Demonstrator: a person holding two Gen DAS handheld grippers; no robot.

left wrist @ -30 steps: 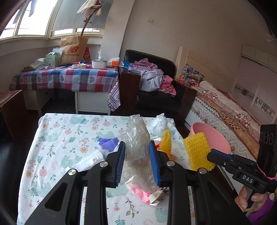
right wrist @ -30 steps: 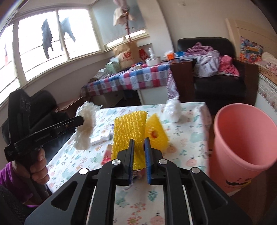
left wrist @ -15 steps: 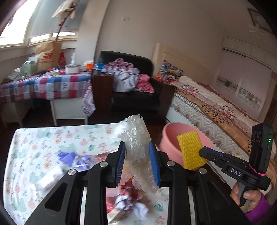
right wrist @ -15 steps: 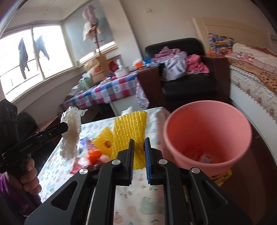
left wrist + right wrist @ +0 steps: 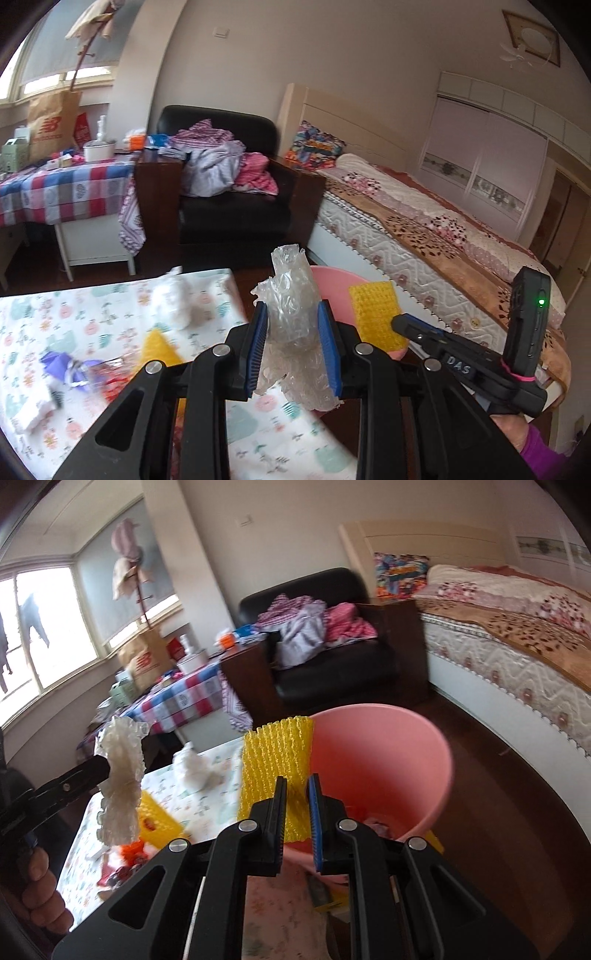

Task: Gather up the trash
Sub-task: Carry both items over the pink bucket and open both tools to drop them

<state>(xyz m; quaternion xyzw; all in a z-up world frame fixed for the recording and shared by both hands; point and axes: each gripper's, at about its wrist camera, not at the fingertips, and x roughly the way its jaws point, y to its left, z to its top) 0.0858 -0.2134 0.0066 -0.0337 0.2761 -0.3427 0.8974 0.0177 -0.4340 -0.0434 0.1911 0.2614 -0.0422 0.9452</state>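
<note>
The left gripper (image 5: pixel 293 345) is clamped on a crumpled clear plastic wrap (image 5: pixel 291 314) that sticks up crinkled between its blue pads, held above the table's far edge. The right gripper (image 5: pixel 297 808) pinches a yellow foam net (image 5: pixel 275 760), ribbed and stiff, right at the rim of the pink bin (image 5: pixel 406 760). Scraps already lie in the bin's bottom. On the patterned tablecloth (image 5: pixel 110 302) remain a white wad (image 5: pixel 194 764), another yellow piece (image 5: pixel 157 819) and purple bits (image 5: pixel 61 367). A moment ago both grippers hung over the littered table; now they have swung toward the bin, the net nearly over its mouth.
</note>
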